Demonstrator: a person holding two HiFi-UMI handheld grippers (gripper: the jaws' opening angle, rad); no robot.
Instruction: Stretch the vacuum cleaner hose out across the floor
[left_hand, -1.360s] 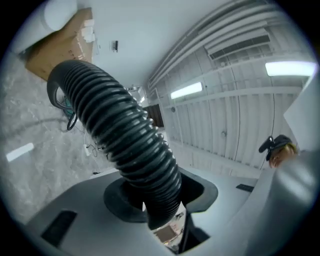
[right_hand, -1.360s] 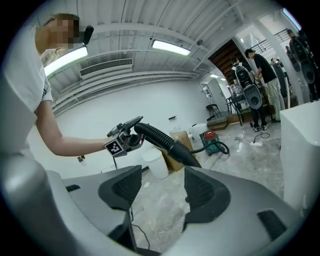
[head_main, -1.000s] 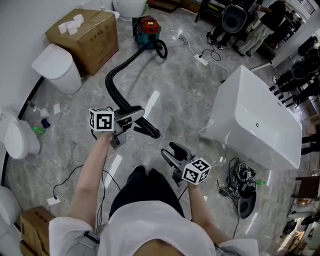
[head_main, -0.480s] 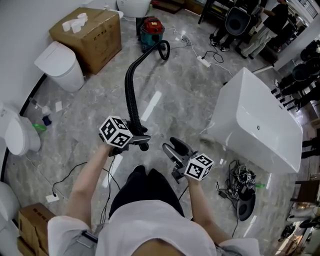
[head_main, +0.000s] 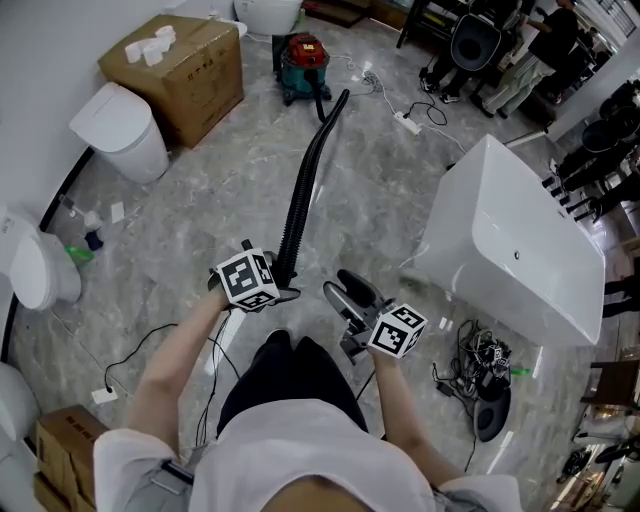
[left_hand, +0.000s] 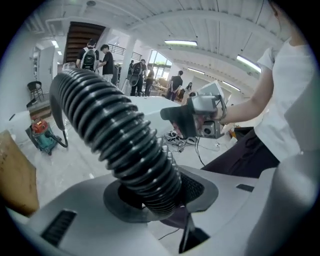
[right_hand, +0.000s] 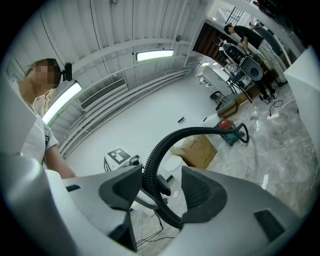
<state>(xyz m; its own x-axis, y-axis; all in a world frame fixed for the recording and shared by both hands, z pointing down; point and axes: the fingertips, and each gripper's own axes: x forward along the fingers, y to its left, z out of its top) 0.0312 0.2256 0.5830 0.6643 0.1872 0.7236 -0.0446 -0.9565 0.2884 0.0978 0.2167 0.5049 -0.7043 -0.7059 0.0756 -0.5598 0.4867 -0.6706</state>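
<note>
We had open marble floor (head_main: 400, 200) ahead, split by the black hose (head_main: 306, 190); a bathtub (head_main: 520, 240) blocked our right, a toilet (head_main: 120, 135) and cardboard box (head_main: 185, 70) the left.

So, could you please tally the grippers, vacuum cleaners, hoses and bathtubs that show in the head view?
Grippers: 2 (left gripper, right gripper)
Vacuum cleaner: 1
Hose: 1
Bathtub: 1
Total: 5
</note>
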